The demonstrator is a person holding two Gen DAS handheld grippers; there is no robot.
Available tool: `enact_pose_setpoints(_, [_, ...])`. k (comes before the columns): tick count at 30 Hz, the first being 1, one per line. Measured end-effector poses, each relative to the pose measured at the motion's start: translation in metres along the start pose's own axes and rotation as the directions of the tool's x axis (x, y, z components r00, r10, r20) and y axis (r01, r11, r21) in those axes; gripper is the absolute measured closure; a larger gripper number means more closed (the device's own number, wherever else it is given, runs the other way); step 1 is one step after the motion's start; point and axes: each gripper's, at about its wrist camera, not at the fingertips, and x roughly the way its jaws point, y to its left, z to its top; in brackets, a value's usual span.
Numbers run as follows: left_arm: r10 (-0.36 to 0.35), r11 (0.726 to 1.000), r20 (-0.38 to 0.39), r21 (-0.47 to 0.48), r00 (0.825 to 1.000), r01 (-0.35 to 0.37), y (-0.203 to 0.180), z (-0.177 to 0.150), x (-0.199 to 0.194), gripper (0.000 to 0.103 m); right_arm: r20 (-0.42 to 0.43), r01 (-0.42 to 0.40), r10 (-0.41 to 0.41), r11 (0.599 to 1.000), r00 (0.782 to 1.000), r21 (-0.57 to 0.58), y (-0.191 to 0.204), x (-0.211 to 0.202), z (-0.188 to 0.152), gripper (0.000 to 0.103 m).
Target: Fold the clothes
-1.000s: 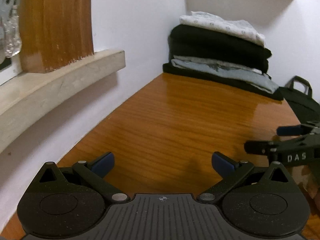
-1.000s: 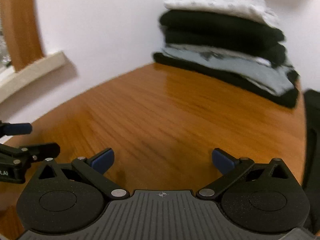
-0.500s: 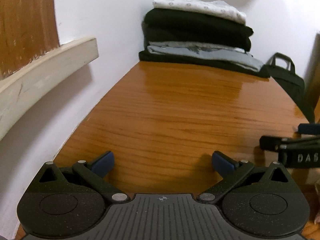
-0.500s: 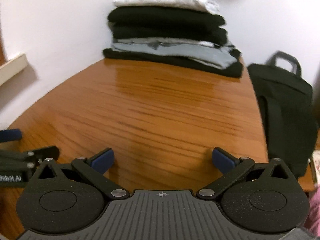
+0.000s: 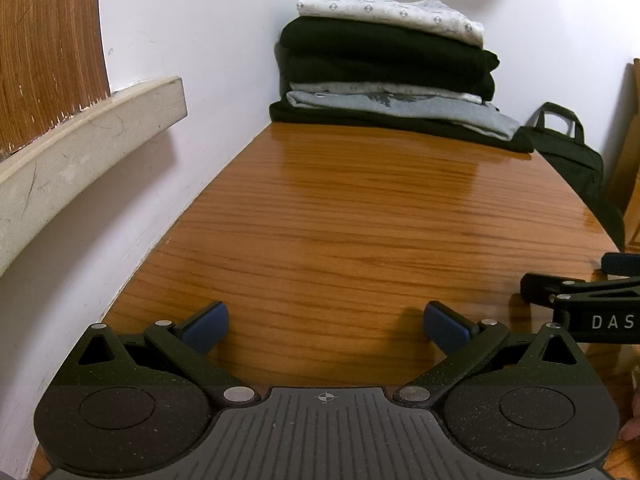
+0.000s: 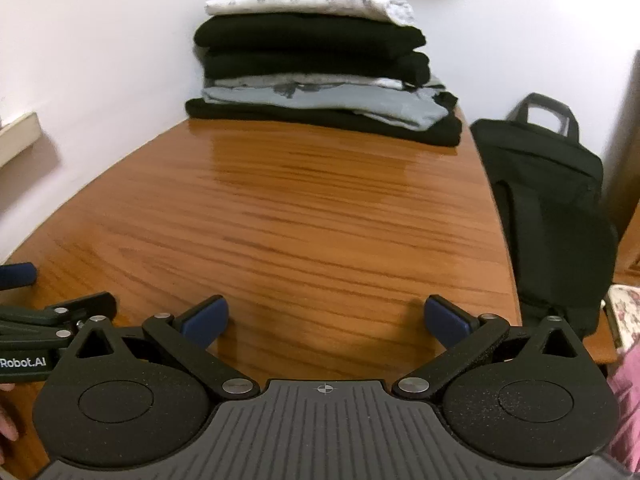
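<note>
Left gripper (image 5: pixel 326 322) is spread wide with nothing between its blue pads, hovering low over the near edge of the table (image 5: pixel 360 216), close to the wall side. Right gripper (image 6: pixel 326 318) is the same deal, fingers apart and empty, sitting just beside the left one and closer to the table's right edge. Each shows up at the side of the other's camera, so they're pretty much level with each other. The clothes are all in one folded stack (image 5: pixel 384 68) at the far end of the table, tucked into the far left corner against the wall: a black piece at the bottom, grey ones above it, two thick black ones, then a white patterned top (image 6: pixel 308 0) on the very top. The stack lies straight ahead of both grippers, well apart from them, with a long stretch of bare wood between. Its long side runs across the table, left to right, so it faces the grippers broadside. I'd say neither hand is clearly nearer; the left lines up more with the wall-side end, the right with the end that hangs toward the black bag (image 6: pixel 548 208) standing off the table's right edge. No loose garment shows on the table in either view, so this could be a gap between items or everything already folded, can't tell which from here.
</note>
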Motion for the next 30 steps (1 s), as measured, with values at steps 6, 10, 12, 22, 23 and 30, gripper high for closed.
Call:
enact_pose_setpoints(6, [-0.002, 1.0, 0.0, 0.003, 1.0, 0.002, 0.0, 0.0, 0.001, 0.0, 0.016, 0.031, -0.031, 0.999, 0.999, -0.016, 0.007, -0.003, -0.003, 0.0])
enact_pose_setpoints(10, [-0.019, 1.0, 0.0, 0.018, 1.0, 0.019, 0.001, 0.002, 0.003, 0.0, 0.024, 0.047, -0.046, 0.999, 0.999, -0.022, 0.01, -0.005, -0.004, 0.0])
enact_pose_setpoints(12, [-0.029, 0.999, 0.0, 0.026, 1.0, 0.029, 0.001, 0.003, 0.004, 0.0, 0.013, 0.029, -0.029, 1.0, 0.999, 0.007, 0.007, -0.006, -0.004, 0.0])
enact_pose_setpoints(22, [-0.042, 0.998, 0.001, 0.038, 0.999, 0.042, -0.001, 0.007, 0.01, 0.0, 0.009, 0.044, -0.045, 0.998, 0.999, 0.036, 0.007, -0.008, -0.005, 0.0])
enact_pose_setpoints(23, [-0.042, 0.998, 0.001, 0.039, 0.999, 0.042, -0.001, 0.007, 0.01, 0.0, 0.009, 0.044, -0.044, 0.998, 0.999, 0.036, 0.007, -0.009, -0.006, 0.0])
enact_pose_setpoints(30, [-0.042, 0.998, 0.001, 0.039, 0.999, 0.042, -0.001, 0.007, 0.011, 0.0, 0.009, 0.042, -0.042, 0.999, 0.999, 0.035, 0.007, -0.009, -0.006, 0.0])
